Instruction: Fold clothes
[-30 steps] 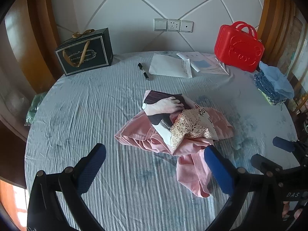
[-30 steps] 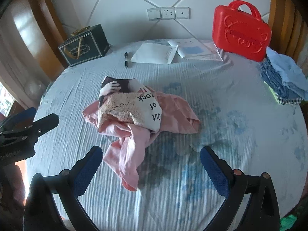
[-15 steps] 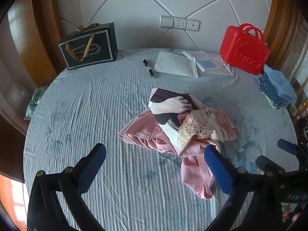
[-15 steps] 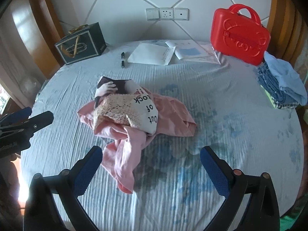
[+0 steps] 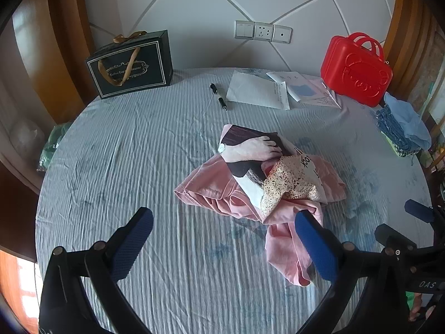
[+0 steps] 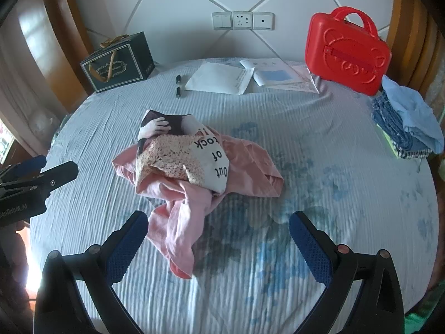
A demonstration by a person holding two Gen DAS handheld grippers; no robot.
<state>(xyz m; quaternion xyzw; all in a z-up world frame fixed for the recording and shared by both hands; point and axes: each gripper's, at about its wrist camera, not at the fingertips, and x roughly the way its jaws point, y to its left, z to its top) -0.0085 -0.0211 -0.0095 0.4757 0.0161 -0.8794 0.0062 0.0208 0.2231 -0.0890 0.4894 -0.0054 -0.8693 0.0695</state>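
I am noting the crumpled pink garment with the printed white shirt lying unfolded, beside a folded blue stack, while both fingers are hovering spread and empty.

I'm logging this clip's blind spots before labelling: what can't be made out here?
- Pink garment: both views, the printed T-shirt lying on top hides its middle, so its type is unclear.
- Folded stack: left wrist view, frame edge crops it.
- Papers: both views, print too small.
- Left gripper, right gripper: open, bodies cropped below.
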